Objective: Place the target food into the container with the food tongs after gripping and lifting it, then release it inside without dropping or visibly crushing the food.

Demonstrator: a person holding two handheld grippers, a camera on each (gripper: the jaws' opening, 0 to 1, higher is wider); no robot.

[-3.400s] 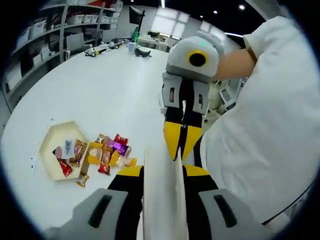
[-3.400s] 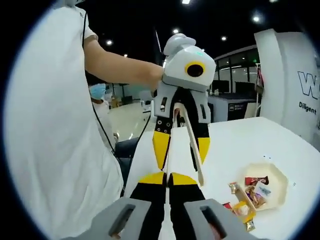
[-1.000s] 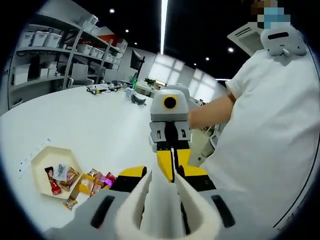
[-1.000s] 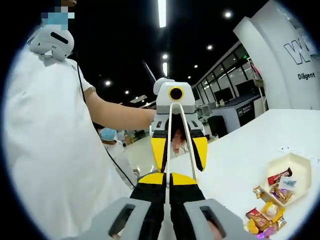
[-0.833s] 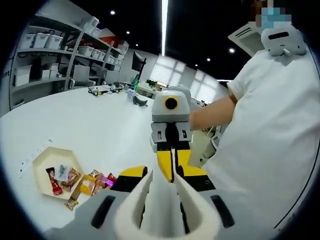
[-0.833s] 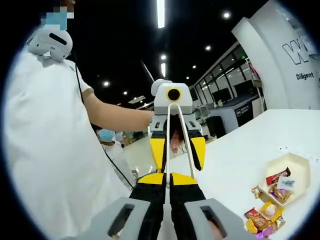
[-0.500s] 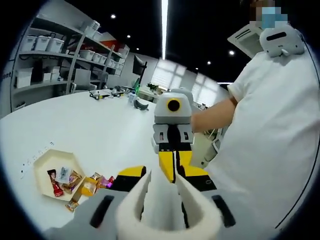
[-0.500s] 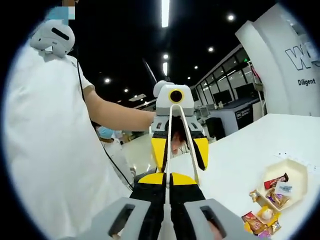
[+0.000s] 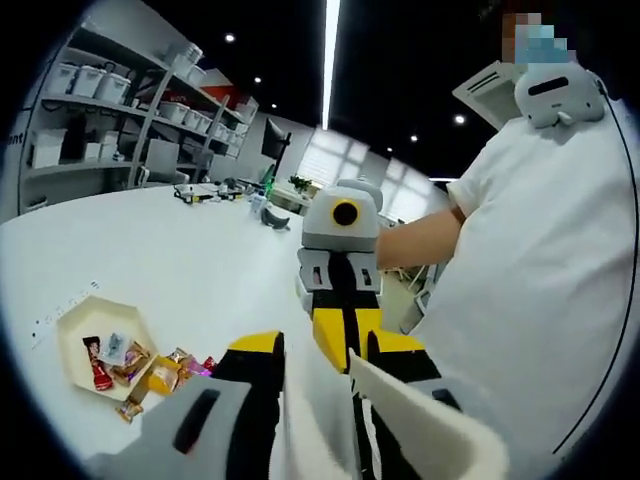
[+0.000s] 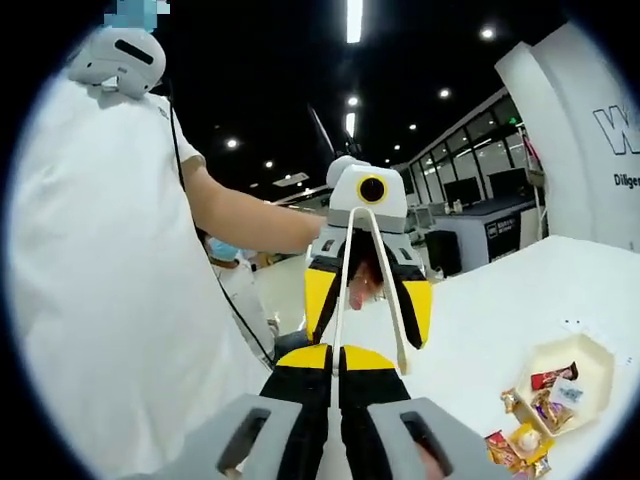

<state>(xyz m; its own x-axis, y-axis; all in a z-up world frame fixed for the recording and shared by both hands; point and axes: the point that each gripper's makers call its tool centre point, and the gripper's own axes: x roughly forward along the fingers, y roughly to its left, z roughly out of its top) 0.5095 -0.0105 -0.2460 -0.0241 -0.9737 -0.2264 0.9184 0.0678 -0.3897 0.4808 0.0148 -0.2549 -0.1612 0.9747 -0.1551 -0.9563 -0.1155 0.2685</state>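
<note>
The job has hardly begun. Both tools are held up in the air, close to the person's white shirt (image 10: 110,290), and no food is between the tongs.

In the left gripper view, the left tool (image 9: 318,392) is nearest, with its black and yellow jaws set apart around the wide cream-white food tongs (image 9: 400,430). The tongs' arms spread open there. Just past them the right tool (image 9: 340,345) faces back, its yellow tips close together.

In the right gripper view, the right tool (image 10: 335,368) has its jaws closed tight on one thin edge of the tongs. The tongs' two cream arms rise to the left tool across from it, making a long loop.

Farther down on the white round desk (image 9: 180,250) lies the pale six-sided paper container (image 9: 62,330). A few wrapped sweets already sit in it. Just beside it is the small heap of bright wrapped sweets (image 9: 172,370), which is the food to pick up. Someone must lower the tongs, pinch one sweet gently, lift it, and let go inside the container.

Far off are grey shelves with white boxes (image 9: 100,110). On a white wall (image 10: 590,130), big dark letters are cut off; a "W" and "Dilige" can be read.
</note>
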